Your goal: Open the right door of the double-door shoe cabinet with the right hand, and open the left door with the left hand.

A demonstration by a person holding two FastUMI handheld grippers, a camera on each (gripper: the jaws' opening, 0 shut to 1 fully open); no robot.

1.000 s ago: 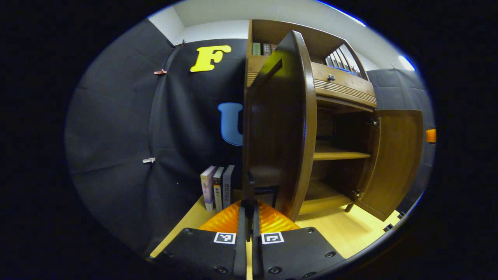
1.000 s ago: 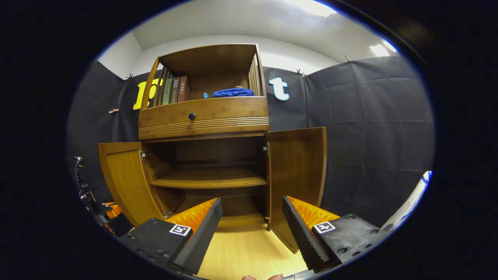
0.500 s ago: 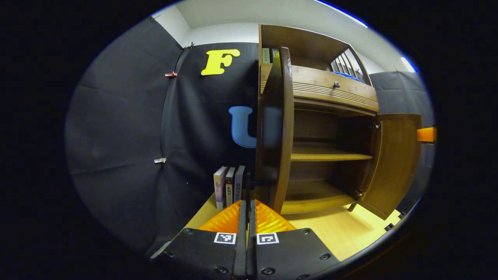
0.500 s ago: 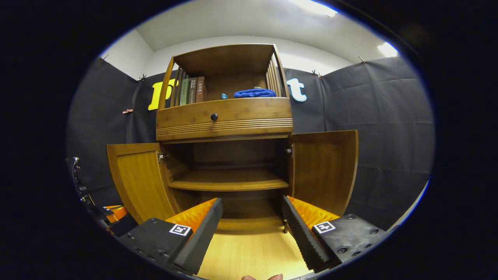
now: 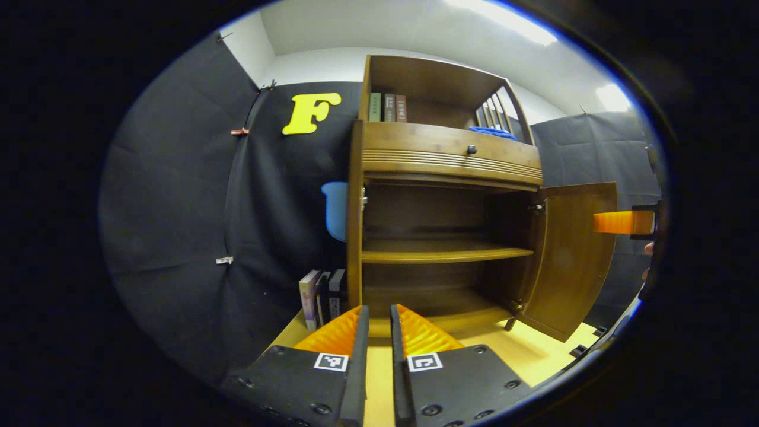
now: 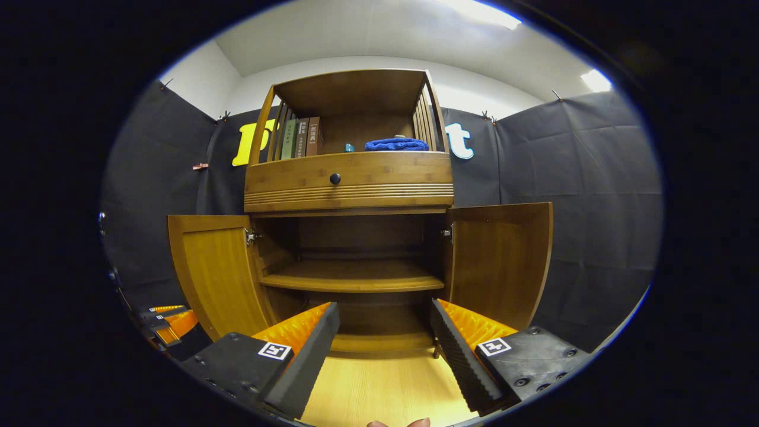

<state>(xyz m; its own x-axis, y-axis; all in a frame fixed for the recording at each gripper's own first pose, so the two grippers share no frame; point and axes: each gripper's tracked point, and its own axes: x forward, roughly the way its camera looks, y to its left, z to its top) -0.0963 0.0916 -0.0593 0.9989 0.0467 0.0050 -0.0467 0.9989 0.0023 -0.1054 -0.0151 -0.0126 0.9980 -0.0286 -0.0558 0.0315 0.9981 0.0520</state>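
Both doors of the cabinet (image 6: 350, 178) stood wide: left door (image 6: 216, 273), right door (image 6: 501, 261). Left gripper (image 5: 377, 332) barely parted, empty; right gripper (image 6: 384, 332) open, empty. I judged the opening done; next, withdraw.

Shoe cabinet (image 6: 350, 237) standing on the floor (image 6: 379, 391), against the booth wall. Left door (image 6: 216, 276) swung out to the left side, right door (image 6: 501, 264) swung out to the right side, both well apart from the opening. Inside the opening, one shelf (image 6: 353, 279) across the middle. Above the doors, a drawer (image 6: 350, 178) with a knob (image 6: 335, 178). On top of the drawer, an open compartment: books (image 6: 299, 137) standing at the left, a folded cloth (image 6: 396, 144) lying at the right. More books (image 5: 320, 293) upright on the floor, just beside the left side of the cabinet. Right gripper (image 6: 384, 341) in front of the opening, left gripper (image 6: 169, 323) low beside the left door.
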